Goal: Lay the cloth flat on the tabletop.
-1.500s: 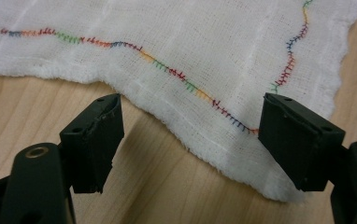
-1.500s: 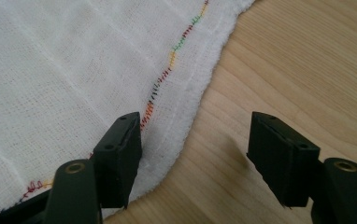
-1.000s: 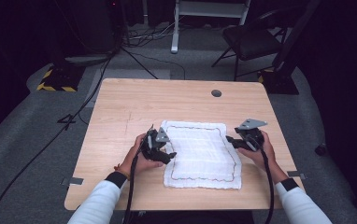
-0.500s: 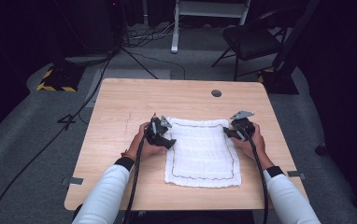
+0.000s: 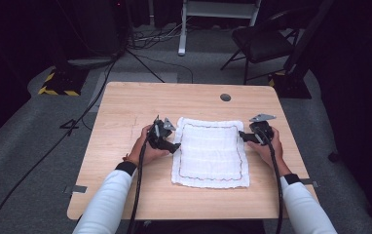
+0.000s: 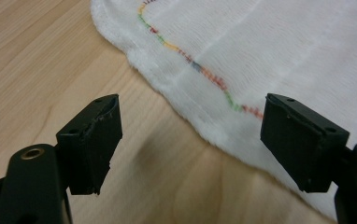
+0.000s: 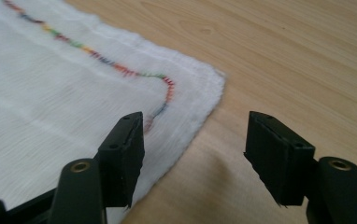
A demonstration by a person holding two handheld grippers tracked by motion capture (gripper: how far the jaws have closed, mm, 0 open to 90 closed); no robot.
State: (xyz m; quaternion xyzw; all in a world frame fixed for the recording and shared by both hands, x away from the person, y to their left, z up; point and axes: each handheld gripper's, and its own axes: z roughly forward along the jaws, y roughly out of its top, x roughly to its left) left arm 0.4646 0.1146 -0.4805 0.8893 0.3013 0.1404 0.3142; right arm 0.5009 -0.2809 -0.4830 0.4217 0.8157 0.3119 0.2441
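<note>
Wooden bench (image 5: 125,195), dark room — white cloth (image 5: 210,153) flat, long axis running away from me.
My left gripper (image 5: 170,144) gapes empty; my right gripper (image 5: 243,136) has just been opening — nothing pinched.

A white cloth (image 5: 210,152) with a wavy line of multicoloured stitching near its border lies spread flat, one layer, on the wooden tabletop (image 5: 125,107), slightly right of centre.

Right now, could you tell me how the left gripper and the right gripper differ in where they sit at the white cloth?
The left gripper sits at the white cloth's left edge, the right gripper at its right edge. The left gripper straddles a curved stretch of hem, the right gripper a corner. Both stand open, gripping nothing.
</note>
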